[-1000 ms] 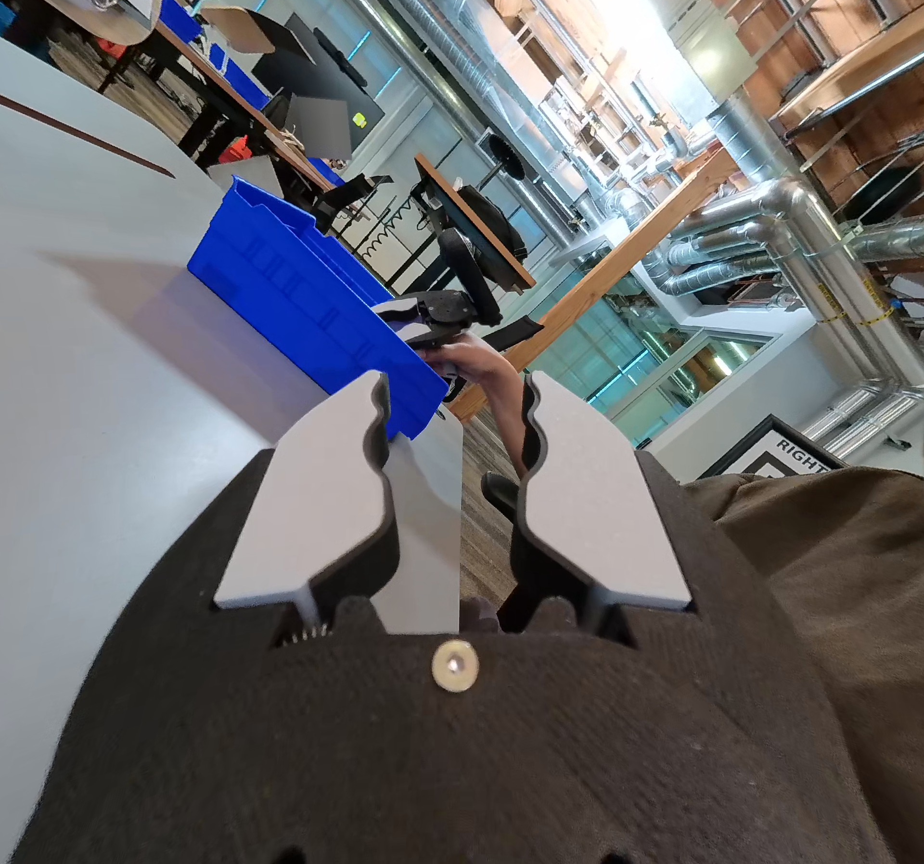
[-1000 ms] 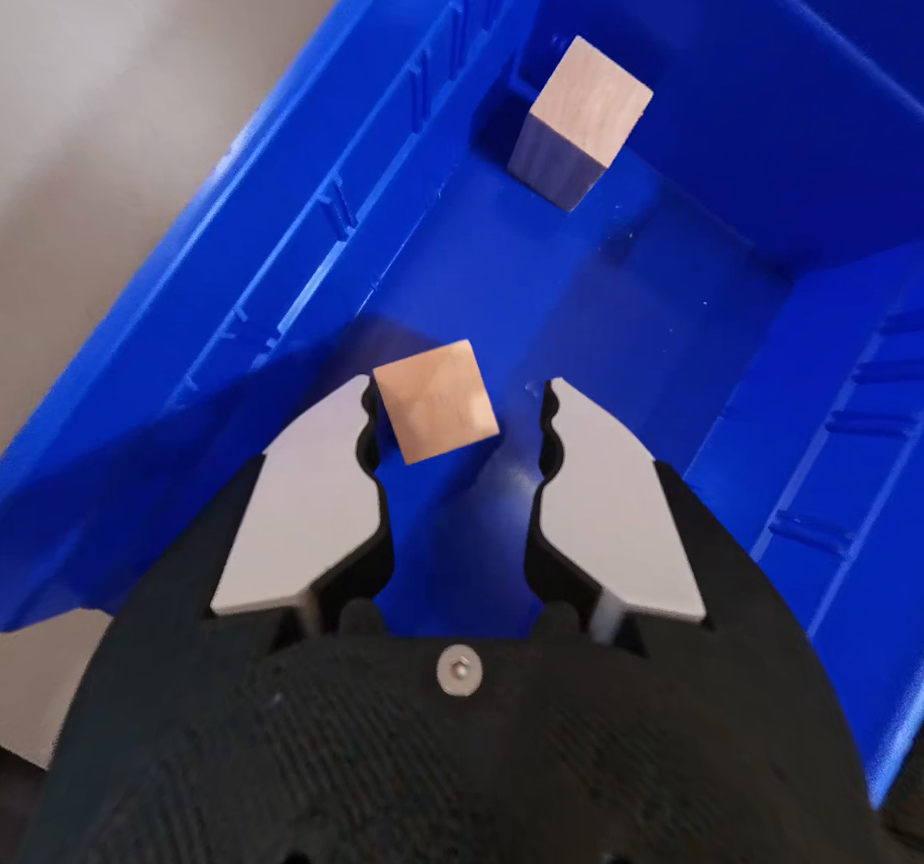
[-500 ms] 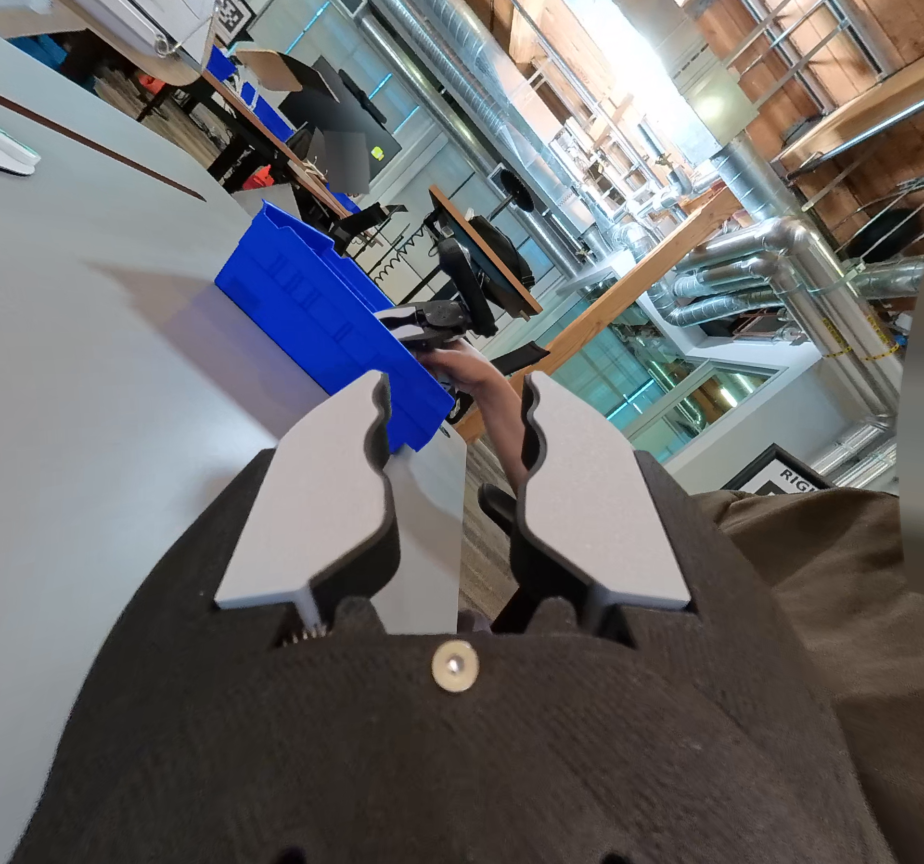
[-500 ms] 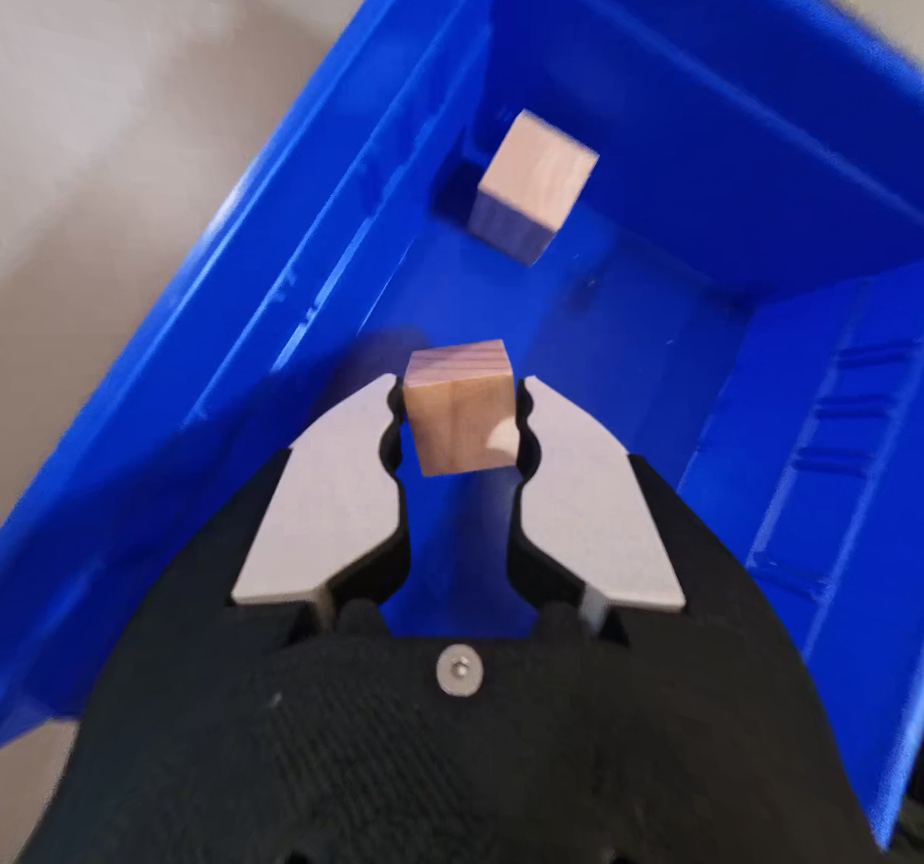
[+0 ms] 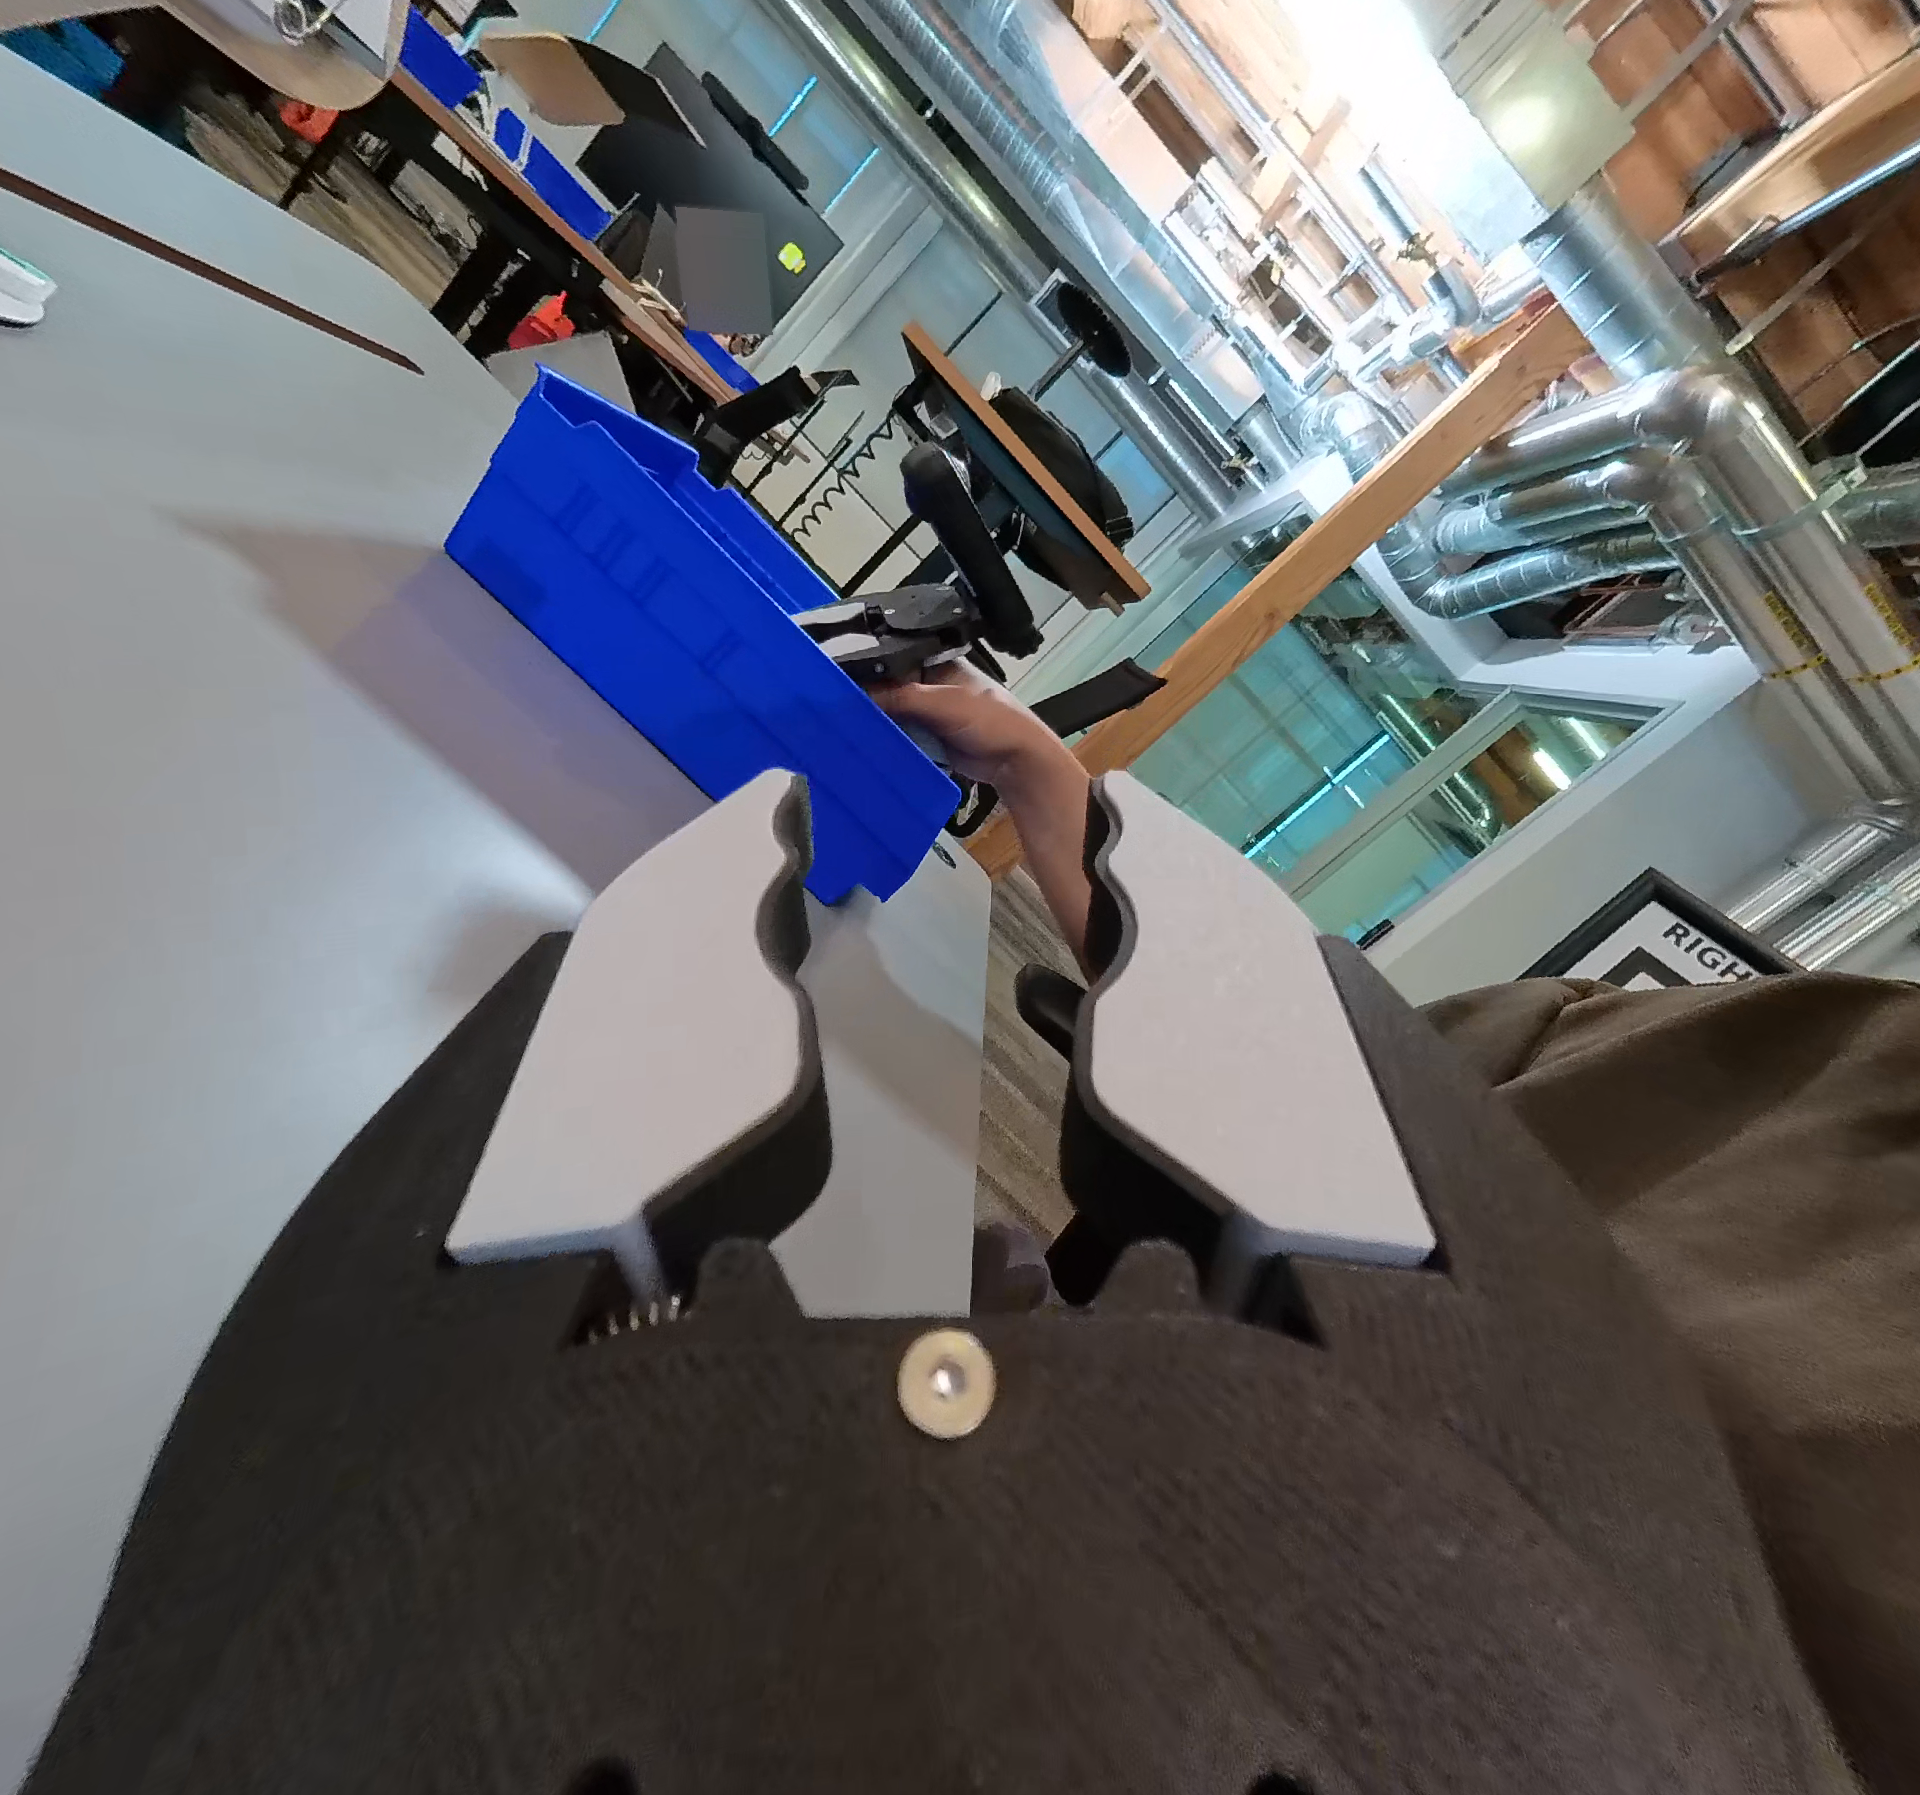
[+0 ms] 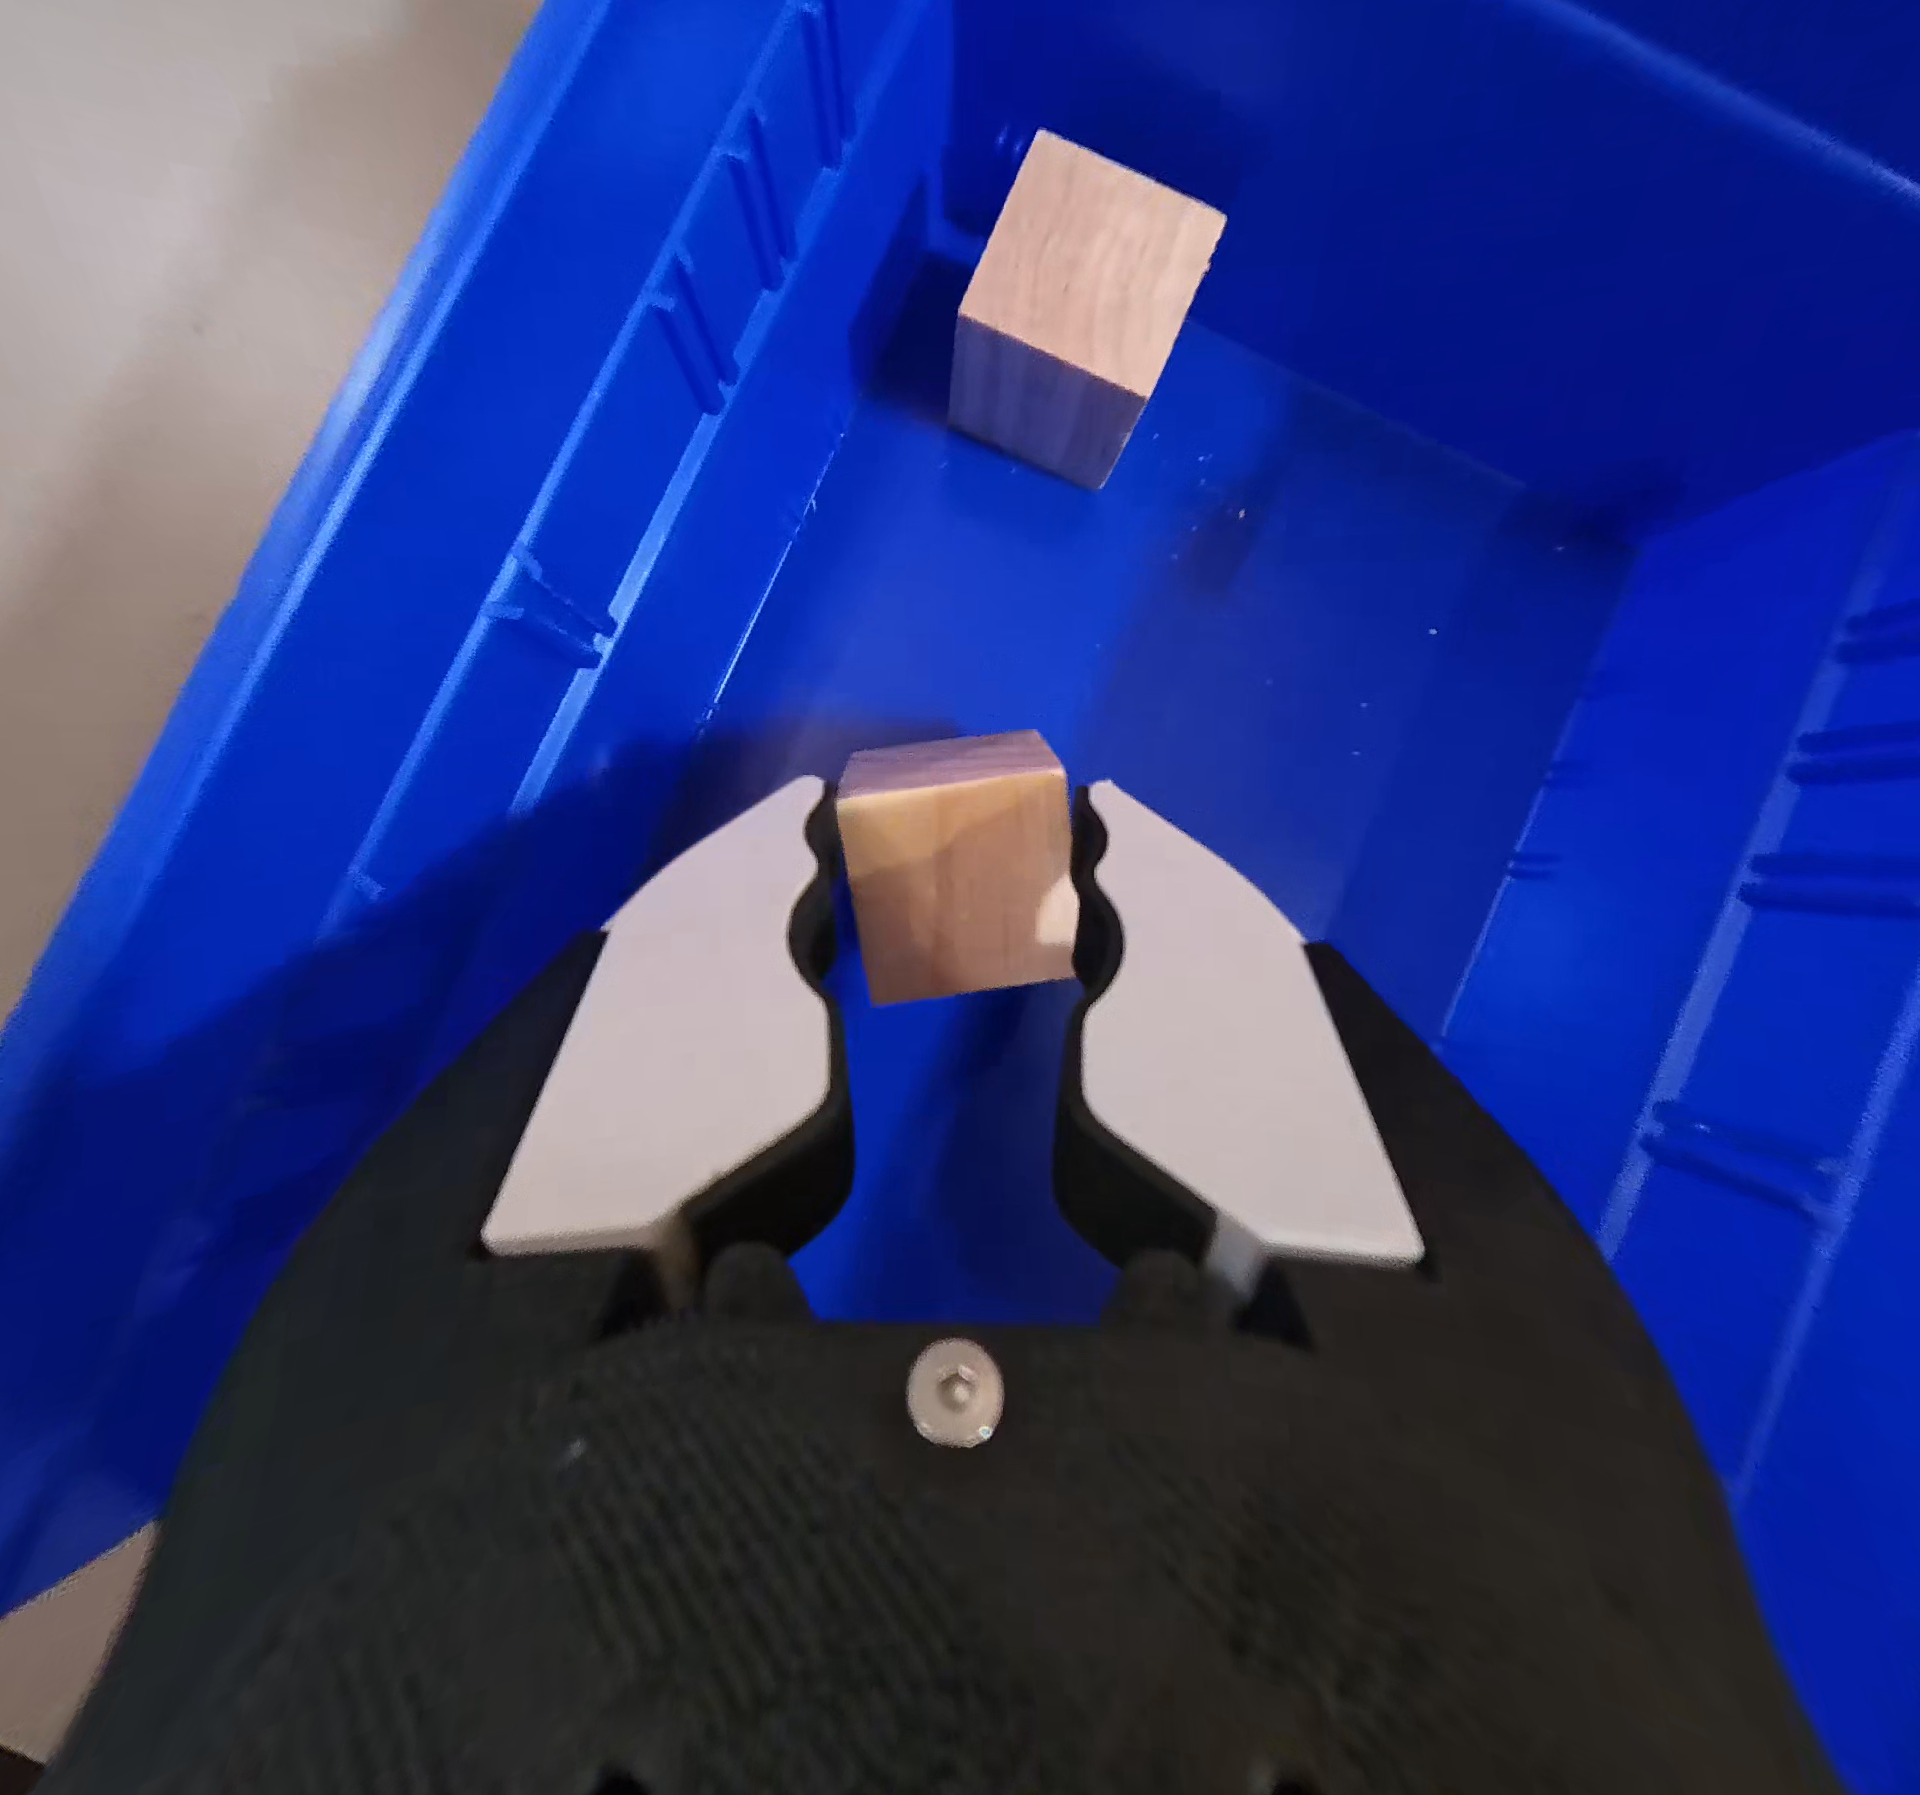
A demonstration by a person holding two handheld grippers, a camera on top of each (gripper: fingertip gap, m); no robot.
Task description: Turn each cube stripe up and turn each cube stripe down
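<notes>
In the right wrist view my right gripper (image 6: pixel 951 795) is shut on a plain wooden cube (image 6: pixel 956 872), held inside the blue bin (image 6: pixel 644 540). A second wooden cube (image 6: pixel 1086 306) rests on the bin floor near the far left corner. No stripe shows on either cube. In the left wrist view my left gripper (image 5: pixel 945 810) is open and empty, tilted up over the grey table (image 5: pixel 208 810). The blue bin (image 5: pixel 665 602) stands ahead of it, with the right gripper (image 5: pixel 894 639) and a hand (image 5: pixel 987 737) at the bin's near end.
The bin's ribbed walls (image 6: pixel 1766 914) close in on both sides of the held cube. The table edge (image 5: pixel 977 1018) runs just right of my left gripper, beside a person's brown sleeve (image 5: pixel 1714 1174). Desks and chairs (image 5: pixel 977 498) stand far behind.
My right gripper closed on the near cube, which turned between its fingers, and lifted it slightly. My left gripper drew back a little from the bin and stayed open.
</notes>
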